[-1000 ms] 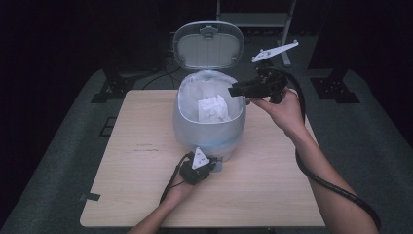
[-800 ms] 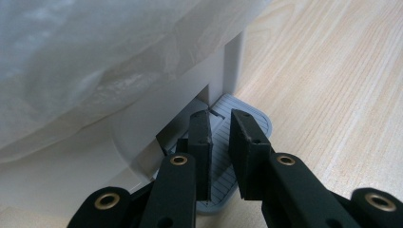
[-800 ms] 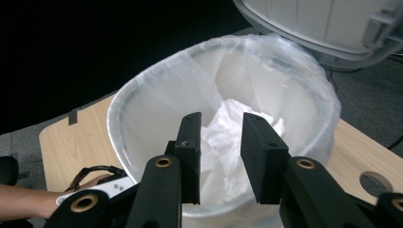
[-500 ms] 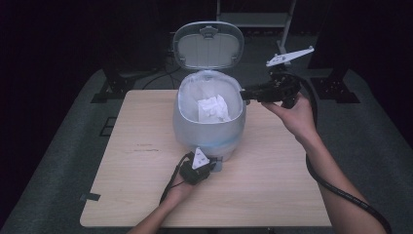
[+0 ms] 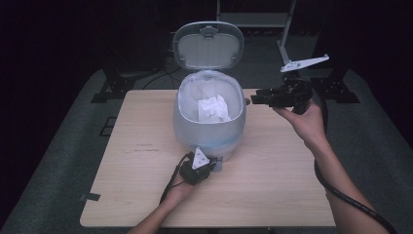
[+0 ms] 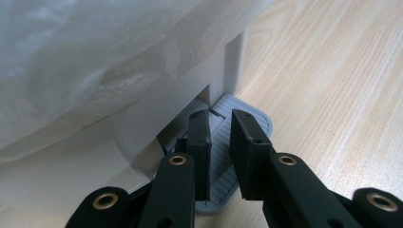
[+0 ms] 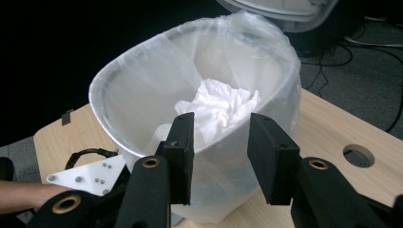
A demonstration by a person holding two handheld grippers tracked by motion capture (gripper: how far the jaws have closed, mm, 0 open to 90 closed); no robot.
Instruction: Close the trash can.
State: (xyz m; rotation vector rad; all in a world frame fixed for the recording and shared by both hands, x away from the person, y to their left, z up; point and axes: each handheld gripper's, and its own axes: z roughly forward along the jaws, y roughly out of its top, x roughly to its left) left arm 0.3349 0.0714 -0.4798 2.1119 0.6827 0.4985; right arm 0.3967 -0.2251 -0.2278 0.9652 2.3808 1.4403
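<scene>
Under left gripper (image 5: pixel 210 164), bin (image 5: pixel 209 127) pedal (image 6: pixel 247 124) half hidden by jaws

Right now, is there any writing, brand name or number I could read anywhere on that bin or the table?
None can be read.
The bin, its raised lid and its pedal show no words.
A faint dark mark on the table is too small to read.
</scene>
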